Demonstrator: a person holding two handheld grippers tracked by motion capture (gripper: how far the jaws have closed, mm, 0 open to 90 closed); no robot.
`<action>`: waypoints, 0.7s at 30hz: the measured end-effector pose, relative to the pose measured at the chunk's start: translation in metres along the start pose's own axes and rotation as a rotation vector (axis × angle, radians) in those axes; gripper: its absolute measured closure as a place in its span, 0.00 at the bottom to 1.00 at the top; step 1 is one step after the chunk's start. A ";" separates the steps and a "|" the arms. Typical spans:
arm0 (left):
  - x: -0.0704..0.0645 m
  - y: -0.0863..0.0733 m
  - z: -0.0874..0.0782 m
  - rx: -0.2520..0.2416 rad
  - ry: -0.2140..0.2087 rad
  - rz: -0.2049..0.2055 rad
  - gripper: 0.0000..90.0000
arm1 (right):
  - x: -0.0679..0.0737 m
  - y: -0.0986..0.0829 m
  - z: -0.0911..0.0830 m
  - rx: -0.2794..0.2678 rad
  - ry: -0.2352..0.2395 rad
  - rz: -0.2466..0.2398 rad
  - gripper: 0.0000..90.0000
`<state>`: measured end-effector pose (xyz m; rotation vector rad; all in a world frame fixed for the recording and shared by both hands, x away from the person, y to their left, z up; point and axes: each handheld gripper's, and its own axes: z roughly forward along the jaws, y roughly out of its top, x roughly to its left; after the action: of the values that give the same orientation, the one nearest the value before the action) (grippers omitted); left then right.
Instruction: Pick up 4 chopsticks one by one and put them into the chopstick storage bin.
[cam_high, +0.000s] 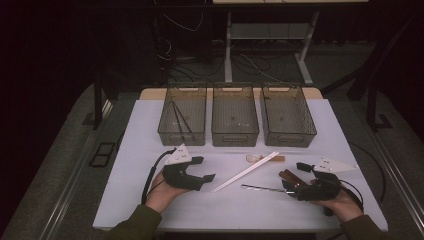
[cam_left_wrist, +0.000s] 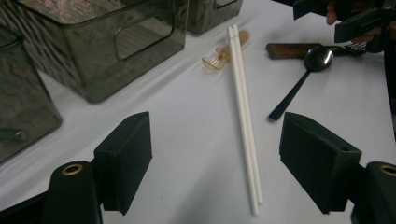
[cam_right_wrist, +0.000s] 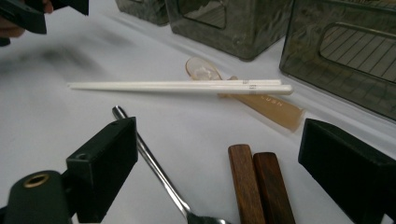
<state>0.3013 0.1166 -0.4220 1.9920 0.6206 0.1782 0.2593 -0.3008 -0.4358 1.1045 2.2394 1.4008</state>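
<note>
A pair of white chopsticks (cam_high: 245, 171) lies diagonally on the white table (cam_high: 150, 125), its far end resting on an amber plastic spoon (cam_high: 257, 158). In the left gripper view the chopsticks (cam_left_wrist: 243, 112) run between the open jaws of my left gripper (cam_left_wrist: 219, 163), which holds nothing. My left gripper (cam_high: 204, 168) sits just left of them. My right gripper (cam_high: 295, 180) is open too, over a metal spoon (cam_right_wrist: 154, 163) and two brown wooden handles (cam_right_wrist: 257, 186). The white chopsticks (cam_right_wrist: 177, 86) and amber spoon (cam_right_wrist: 261, 102) lie beyond it.
Three smoky see-through bins stand in a row at the table's far side: left (cam_high: 182, 117), middle (cam_high: 235, 117), right (cam_high: 287, 117). The left one holds dark chopsticks. The metal spoon (cam_high: 260, 188) lies near the front. Cables and a desk frame are on the floor behind.
</note>
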 end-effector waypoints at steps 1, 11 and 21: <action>0.000 0.001 0.003 0.000 -0.002 0.001 0.27 | 0.000 0.001 0.000 -0.005 -0.004 0.008 0.13; -0.005 0.015 0.032 0.009 -0.014 0.018 0.29 | 0.001 0.002 0.000 0.002 -0.025 0.011 0.13; -0.006 0.025 0.058 0.038 -0.038 0.032 0.44 | 0.000 0.002 0.002 -0.004 -0.034 0.011 0.13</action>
<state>0.3268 0.0583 -0.4278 2.0382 0.5721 0.1485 0.2609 -0.2989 -0.4349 1.1323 2.2096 1.3789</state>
